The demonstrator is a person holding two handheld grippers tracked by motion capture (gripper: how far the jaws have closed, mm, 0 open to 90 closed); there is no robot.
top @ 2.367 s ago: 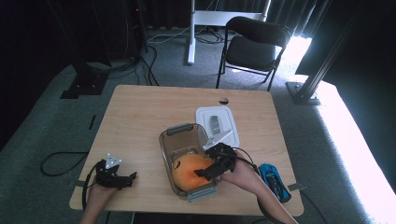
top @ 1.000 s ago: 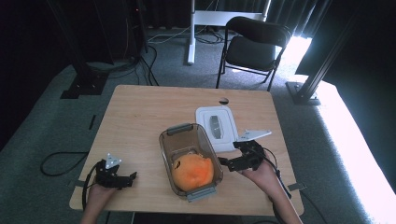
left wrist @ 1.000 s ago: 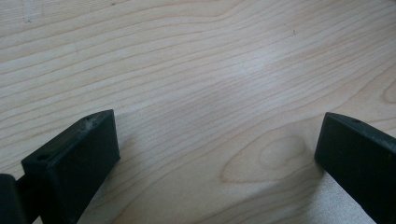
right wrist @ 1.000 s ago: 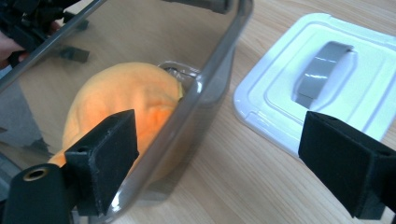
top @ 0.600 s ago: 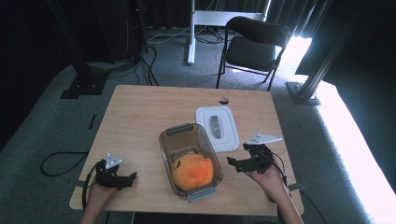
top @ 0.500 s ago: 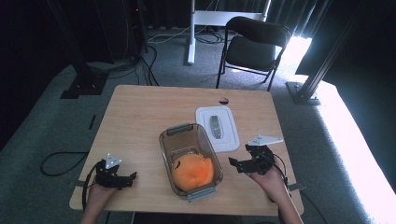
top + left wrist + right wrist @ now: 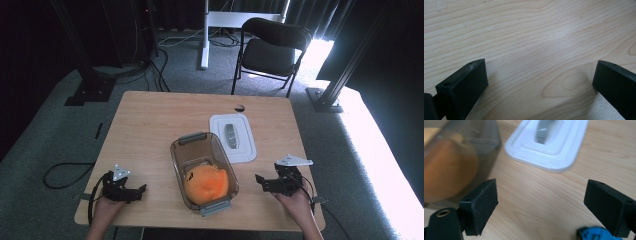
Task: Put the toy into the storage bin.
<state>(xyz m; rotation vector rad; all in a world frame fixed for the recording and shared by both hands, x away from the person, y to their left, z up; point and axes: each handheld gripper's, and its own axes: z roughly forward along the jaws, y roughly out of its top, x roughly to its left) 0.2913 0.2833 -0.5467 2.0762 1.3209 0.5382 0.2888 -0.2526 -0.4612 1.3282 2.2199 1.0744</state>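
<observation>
Left of right gripper (image 7: pixel 264 182), orange lump (image 7: pixel 206 182), probably food

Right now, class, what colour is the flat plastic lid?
White with a grey centre handle, clearest in the high view.

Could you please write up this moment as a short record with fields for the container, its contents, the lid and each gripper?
container: clear tub with grey end clips, open, on the wooden table
contents: one orange, rounded item in the near half of the tub
lid: white lid, flat on the table beside the tub, apart from it
left gripper: open, empty, resting on the table
right gripper: open, empty, right of the tub
other: blue object beside the right gripper's jaw
</observation>
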